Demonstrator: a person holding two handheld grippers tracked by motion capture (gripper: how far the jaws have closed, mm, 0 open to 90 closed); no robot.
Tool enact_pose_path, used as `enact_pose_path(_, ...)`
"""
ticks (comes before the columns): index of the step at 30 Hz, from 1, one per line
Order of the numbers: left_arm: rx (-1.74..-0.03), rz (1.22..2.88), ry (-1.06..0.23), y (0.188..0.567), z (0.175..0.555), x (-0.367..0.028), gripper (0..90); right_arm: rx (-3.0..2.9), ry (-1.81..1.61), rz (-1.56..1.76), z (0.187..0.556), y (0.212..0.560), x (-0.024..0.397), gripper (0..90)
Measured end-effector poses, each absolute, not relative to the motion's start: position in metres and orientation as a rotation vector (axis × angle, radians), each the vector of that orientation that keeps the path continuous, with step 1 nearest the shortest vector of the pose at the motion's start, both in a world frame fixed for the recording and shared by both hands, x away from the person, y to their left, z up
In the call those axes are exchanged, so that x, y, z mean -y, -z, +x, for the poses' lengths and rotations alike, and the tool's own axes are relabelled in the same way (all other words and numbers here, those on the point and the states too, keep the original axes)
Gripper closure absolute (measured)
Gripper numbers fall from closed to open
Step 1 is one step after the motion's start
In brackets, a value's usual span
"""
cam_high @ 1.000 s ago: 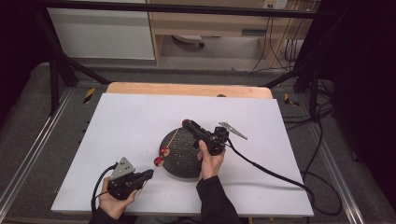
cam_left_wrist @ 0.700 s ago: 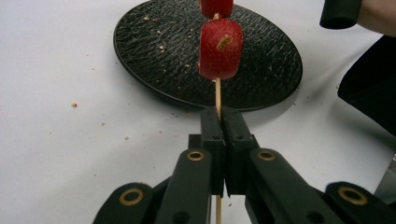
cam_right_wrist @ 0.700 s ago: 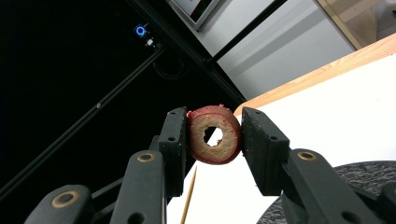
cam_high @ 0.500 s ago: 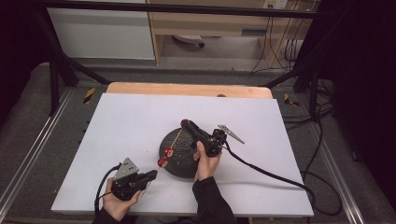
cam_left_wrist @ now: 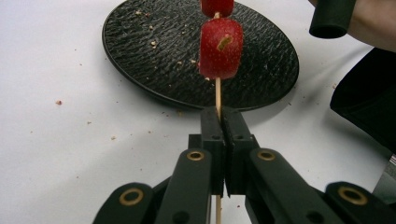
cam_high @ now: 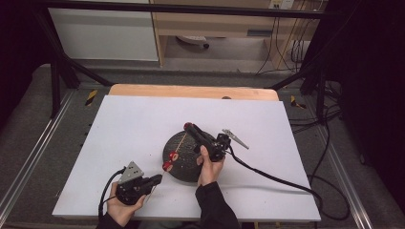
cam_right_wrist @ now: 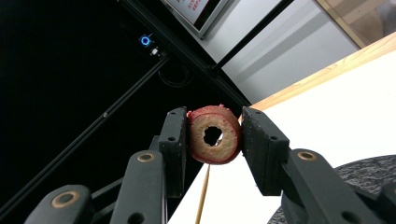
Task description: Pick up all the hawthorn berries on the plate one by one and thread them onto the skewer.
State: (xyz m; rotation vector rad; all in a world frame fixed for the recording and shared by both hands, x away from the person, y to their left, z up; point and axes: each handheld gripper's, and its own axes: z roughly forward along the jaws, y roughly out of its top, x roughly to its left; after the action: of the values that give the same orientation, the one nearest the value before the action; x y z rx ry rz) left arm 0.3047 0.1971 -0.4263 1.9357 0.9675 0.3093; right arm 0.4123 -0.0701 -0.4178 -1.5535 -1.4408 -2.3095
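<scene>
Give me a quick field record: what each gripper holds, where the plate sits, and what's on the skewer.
left gripper: shut on skewer, low end
right gripper: shut on red ring piece with a centre hole, raised
skewer load: two red pieces, over the plate's near-left edge
plate: black, round, mid-table, crumbs on it
table: white top, scattered crumbs

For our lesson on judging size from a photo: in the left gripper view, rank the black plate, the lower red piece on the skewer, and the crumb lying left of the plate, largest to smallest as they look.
1. Black plate
2. Lower red piece; it sits nearer the camera, so it looks bigger than it is
3. Crumb
</scene>
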Motion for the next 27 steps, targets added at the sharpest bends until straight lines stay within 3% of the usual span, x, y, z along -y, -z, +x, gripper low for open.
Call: enact_pose_path(27, -0.991, 1.893, -0.312, 0.4241, 0.3040, -0.1934, 88.4, 1.447, 2.275, -1.550, 0.4099, 0.4237, 0.0666, 62.4)
